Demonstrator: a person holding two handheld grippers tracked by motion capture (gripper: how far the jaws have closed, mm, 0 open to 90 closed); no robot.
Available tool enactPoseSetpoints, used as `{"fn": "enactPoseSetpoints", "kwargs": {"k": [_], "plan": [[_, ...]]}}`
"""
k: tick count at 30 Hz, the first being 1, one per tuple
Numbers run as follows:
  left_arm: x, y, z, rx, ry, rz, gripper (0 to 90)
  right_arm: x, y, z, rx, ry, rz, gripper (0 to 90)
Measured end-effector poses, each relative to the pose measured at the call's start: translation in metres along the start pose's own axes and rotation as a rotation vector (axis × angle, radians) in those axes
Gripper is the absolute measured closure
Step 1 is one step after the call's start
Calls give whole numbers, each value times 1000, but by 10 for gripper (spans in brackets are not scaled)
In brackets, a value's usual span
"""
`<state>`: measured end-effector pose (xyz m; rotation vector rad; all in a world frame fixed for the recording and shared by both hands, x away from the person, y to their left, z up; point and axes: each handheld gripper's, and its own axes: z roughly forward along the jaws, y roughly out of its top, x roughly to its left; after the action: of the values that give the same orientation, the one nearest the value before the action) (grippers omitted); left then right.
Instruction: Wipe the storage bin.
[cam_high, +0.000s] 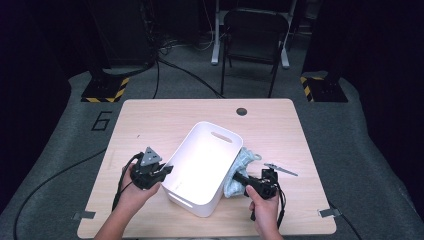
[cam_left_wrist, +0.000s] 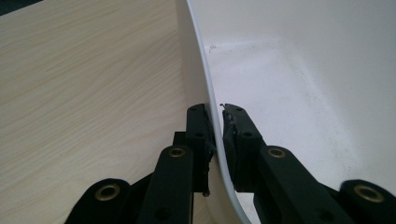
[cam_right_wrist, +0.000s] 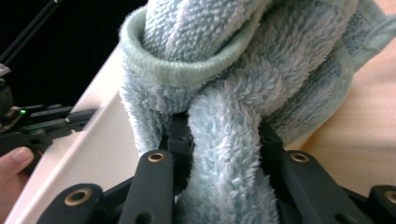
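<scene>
The left tool clamps the stiff, light white bin's rim on the desk; the right tool grips the soft cloth (bunched, best pinched mid-fold) beside it.

High view: counter lit from above, room around it near black. Tub slightly blown out, glare inside, low resolution overall. Left gripper view: tub wall bright and washed out, jaws soft up close. Right gripper view: towel sharp, dark background, nearest fibres blurred.
</scene>
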<state>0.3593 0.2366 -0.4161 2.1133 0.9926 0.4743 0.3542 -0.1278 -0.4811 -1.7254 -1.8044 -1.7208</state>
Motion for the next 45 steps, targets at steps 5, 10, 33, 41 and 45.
{"fn": "enactPoseSetpoints", "kwargs": {"k": [5,10,33,41,45], "plan": [[0,0,0,0,8,7,804,-13,-7,9,41,-36,30,678],[0,1,0,-2,17,16,804,-30,-16,22,84,-75,71,682],[0,1,0,-5,34,-8,793,-20,-18,24,96,-110,63,700],[-1,1,0,0,42,-5,783,0,-7,12,59,-45,24,698],[-2,1,1,-8,47,-26,782,11,0,3,34,10,29,694]]}}
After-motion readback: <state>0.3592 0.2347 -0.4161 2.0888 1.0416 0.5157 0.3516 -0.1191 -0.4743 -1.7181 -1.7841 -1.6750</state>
